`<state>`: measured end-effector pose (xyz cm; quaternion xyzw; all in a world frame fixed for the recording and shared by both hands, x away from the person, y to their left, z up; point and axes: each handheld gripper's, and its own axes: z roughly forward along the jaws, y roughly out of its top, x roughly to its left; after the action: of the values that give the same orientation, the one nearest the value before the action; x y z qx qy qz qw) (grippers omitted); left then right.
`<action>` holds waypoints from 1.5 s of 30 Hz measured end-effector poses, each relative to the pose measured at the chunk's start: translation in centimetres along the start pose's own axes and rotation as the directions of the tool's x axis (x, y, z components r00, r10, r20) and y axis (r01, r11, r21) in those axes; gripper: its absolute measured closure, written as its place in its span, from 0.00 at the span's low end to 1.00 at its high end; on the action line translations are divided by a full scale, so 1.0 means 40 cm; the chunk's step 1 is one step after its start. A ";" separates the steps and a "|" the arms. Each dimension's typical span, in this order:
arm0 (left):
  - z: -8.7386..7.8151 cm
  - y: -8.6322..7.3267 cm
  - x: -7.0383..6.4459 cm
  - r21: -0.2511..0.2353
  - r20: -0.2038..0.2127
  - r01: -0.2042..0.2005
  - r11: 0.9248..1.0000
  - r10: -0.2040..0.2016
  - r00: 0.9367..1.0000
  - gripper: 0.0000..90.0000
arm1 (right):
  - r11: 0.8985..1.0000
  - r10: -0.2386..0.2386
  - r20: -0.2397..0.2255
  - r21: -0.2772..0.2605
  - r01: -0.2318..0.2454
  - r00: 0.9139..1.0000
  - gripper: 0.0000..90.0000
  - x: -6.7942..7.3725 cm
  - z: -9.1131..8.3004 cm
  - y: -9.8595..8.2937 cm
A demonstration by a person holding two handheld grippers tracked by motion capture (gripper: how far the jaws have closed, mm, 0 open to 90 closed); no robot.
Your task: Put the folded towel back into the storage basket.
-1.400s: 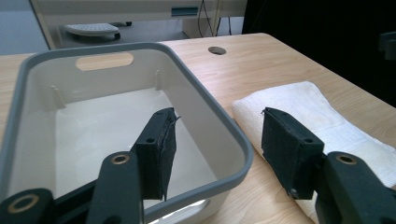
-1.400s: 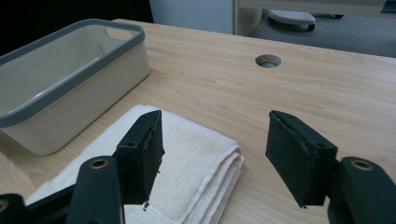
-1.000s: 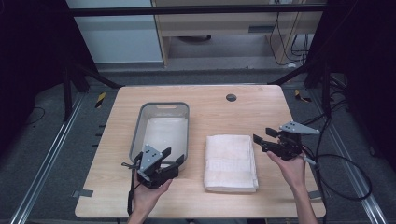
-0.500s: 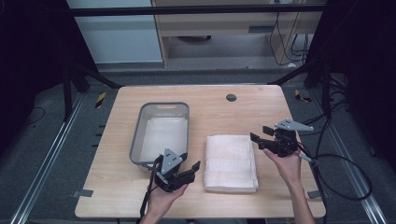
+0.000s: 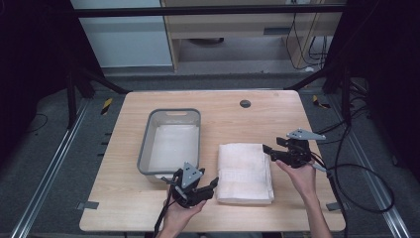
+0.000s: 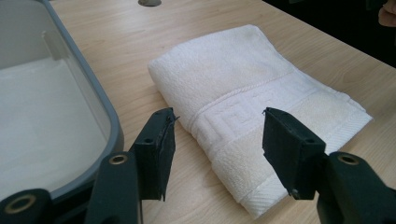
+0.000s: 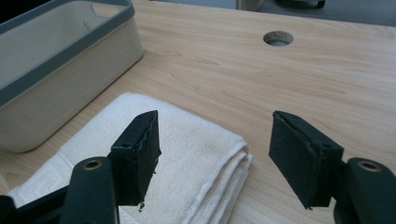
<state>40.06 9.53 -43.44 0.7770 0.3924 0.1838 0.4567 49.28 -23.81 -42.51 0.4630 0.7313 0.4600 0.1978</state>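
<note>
A folded white towel [image 5: 245, 172] lies flat on the wooden table, right of a grey bin [image 5: 171, 142]. My left gripper [image 5: 214, 182] is open at the towel's near left corner, jaws spread over its patterned border [image 6: 229, 135]. My right gripper [image 5: 267, 149] is open at the towel's far right corner [image 7: 205, 154], just above it. Nothing sits between either pair of jaws. The bin [image 6: 100, 100] shows a pale empty floor, and its wall [image 7: 70, 51] stands beyond the towel in the right gripper view.
A round cable hole [image 5: 245, 103] is set in the table near its far edge, also seen as a hole [image 7: 278, 38] in the right gripper view. Cables trail off the right side [image 5: 356, 173]. Bare wood lies right of the towel and along the front edge.
My left gripper has moved right from in front of the bin to the towel's near left corner. The right gripper has edged left and slightly away, closer to the towel.
</note>
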 end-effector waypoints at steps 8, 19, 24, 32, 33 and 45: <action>0.024 -0.012 -0.015 0.031 0.011 -0.006 1.000 0.006 1.000 0.47 | 0.999 0.007 0.001 0.041 -0.007 1.000 0.36 -0.007 0.022 -0.020; 0.070 -0.025 -0.032 0.076 -0.001 0.005 0.997 -0.005 1.000 0.43 | 0.996 0.008 0.007 0.093 -0.008 1.000 0.34 -0.006 0.052 -0.048; 0.084 -0.030 -0.037 0.090 -0.004 -0.002 0.996 0.003 1.000 0.41 | 0.994 0.015 0.016 0.109 -0.016 1.000 0.34 -0.010 0.063 -0.061; 0.109 -0.046 -0.041 0.122 -0.010 0.000 0.993 0.001 1.000 0.39 | 0.991 0.007 0.014 0.134 -0.009 1.000 0.33 -0.004 0.082 -0.073; 0.113 -0.049 -0.042 0.122 -0.008 0.007 0.992 -0.006 1.000 0.38 | 0.990 0.006 0.016 0.139 -0.008 1.000 0.33 -0.004 0.084 -0.074; 0.145 -0.069 -0.036 0.153 0.002 0.027 0.988 -0.028 1.000 0.33 | 0.982 -0.005 0.014 0.187 0.003 1.000 0.32 0.006 0.114 -0.096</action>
<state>41.66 5.88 -48.68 0.8048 0.4149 0.1451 0.3990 50.53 -21.94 -48.05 0.4814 0.7709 0.3855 0.1594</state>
